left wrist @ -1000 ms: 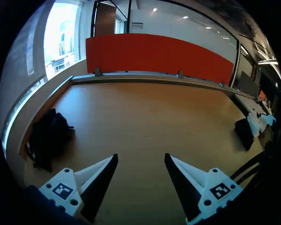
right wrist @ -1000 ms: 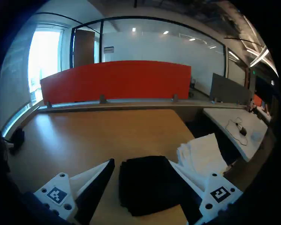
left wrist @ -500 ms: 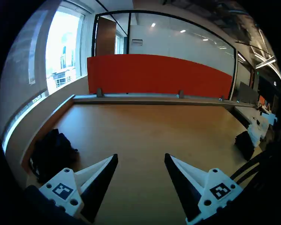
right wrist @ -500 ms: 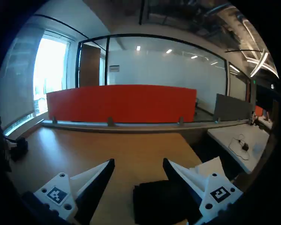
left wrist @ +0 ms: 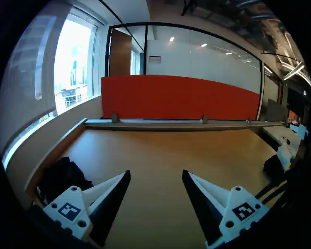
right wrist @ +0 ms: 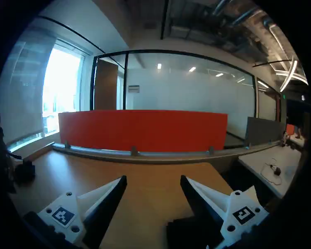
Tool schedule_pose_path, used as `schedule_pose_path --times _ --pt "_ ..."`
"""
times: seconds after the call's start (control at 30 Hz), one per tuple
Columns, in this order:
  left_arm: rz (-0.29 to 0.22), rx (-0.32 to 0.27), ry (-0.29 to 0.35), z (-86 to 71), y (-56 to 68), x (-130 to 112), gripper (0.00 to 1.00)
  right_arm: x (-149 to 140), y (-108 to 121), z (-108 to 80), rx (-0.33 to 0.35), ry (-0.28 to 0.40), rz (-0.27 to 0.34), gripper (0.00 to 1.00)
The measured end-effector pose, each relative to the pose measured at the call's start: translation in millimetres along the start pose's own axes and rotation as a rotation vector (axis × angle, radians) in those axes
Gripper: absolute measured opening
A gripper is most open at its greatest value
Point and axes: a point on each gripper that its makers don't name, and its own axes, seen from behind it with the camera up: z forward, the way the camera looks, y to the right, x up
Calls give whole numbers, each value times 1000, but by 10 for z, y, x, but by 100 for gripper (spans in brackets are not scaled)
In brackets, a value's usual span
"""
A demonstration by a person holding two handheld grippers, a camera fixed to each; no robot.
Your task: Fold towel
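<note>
You tipped both grippers upward over the last second. The wooden table [left wrist: 164, 162] sank lower in each view, and the glass wall [right wrist: 188, 95] and the ceiling [right wrist: 197, 25] took over the upper half of the right gripper view. The red partition [left wrist: 176, 97] along the table's far edge dropped towards the middle of each view. The black towel [right wrist: 188, 232], which a second before had lain broad between your right gripper's fingers, had slid down to a dark strip at the bottom edge, just beside the right finger. It lay flat on the table, and nothing gripped it.

Your left gripper [left wrist: 155, 172] was spread wide with bare table between its fingers and nothing in its hold. Your right gripper [right wrist: 152, 178] was just as wide and just as empty.

The left gripper view gave you the bright window [left wrist: 72, 79] and a black bag [left wrist: 62, 180] at the table's left edge, now lower than it had been. It also put the black towel [left wrist: 273, 166] far off at the table's right edge, with a white stack [left wrist: 285, 155] just beside it. The right gripper view gave you a white desk [right wrist: 275, 164] off to the right, a grey screen [right wrist: 263, 128] behind it and a small corded thing [right wrist: 273, 169] lying on it.
</note>
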Motion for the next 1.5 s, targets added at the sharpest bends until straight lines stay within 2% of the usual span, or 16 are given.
schedule_pose_path --times 0.3,0.6,1.2,1.5 --pt "-9 13 57 74 -86 212 92 233 -445 160 12 58 -23 100" --pt "-5 25 116 107 -151 416 92 326 -724 254 32 85 -12 100" --pt "3 51 190 121 -206 583 92 311 -892 273 38 92 3 100" --pt "-6 49 218 156 -257 471 92 298 -914 219 24 108 3 100"
